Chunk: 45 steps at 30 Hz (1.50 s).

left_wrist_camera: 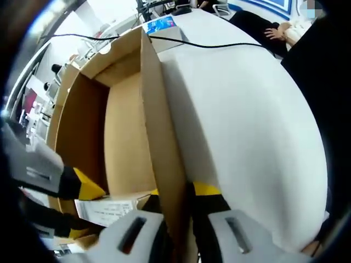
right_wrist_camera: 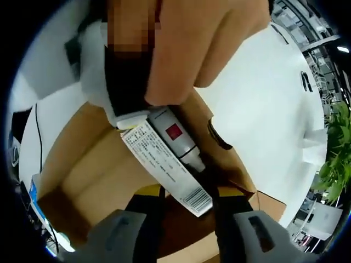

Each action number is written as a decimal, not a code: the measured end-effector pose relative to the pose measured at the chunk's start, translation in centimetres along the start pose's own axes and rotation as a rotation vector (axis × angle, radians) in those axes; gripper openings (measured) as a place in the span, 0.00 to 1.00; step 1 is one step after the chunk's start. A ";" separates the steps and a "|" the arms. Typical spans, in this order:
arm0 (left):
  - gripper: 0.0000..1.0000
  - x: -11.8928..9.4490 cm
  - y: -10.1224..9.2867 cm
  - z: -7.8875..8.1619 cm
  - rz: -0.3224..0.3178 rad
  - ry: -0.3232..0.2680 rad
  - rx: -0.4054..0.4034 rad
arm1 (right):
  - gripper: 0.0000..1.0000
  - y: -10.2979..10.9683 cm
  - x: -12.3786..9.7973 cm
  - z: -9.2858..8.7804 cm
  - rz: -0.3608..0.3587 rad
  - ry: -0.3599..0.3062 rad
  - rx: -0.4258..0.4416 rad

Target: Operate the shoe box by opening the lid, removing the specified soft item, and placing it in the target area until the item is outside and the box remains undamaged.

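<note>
L gripper [left_wrist_camera: 174, 211] is clamping the box [left_wrist_camera: 129, 126] wall; R gripper [right_wrist_camera: 186, 200] is pinching a labelled carton [right_wrist_camera: 164, 167] (far end hidden by a hand [right_wrist_camera: 192, 44]).

Grey grippers [left_wrist_camera: 175, 211], black-yellow jaws

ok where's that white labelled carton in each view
Left gripper view: the white labelled carton sits low and left, at the near end of the open cardboard box.
Right gripper view: it runs from the centre down to between the jaws of the right gripper.
Shared landmark: the brown cardboard box, which appears in both views.
</note>
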State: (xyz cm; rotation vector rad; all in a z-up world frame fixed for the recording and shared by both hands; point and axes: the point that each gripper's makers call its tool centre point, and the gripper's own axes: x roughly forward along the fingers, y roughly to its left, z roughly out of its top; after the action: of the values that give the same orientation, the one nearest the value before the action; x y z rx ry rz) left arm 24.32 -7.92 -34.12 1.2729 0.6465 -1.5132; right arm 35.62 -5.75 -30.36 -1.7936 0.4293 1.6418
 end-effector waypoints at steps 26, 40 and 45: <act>0.06 0.2 0.5 -0.2 -0.005 -0.004 -0.010 | 0.23 6.0 -1.1 -5.4 -0.018 0.081 0.499; 0.06 -0.1 -0.1 -0.1 0.000 -0.001 -0.004 | 0.21 10.9 -2.0 -7.4 0.006 0.138 0.841; 0.06 -0.3 -0.3 -0.3 0.001 0.001 -0.003 | 0.21 11.6 -2.2 -7.5 0.015 0.132 0.870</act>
State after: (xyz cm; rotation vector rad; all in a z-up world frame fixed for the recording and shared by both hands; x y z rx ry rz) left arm 24.14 -7.50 -34.01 1.2716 0.6476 -1.5104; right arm 33.53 -19.52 -31.16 -1.2201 1.0292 1.0722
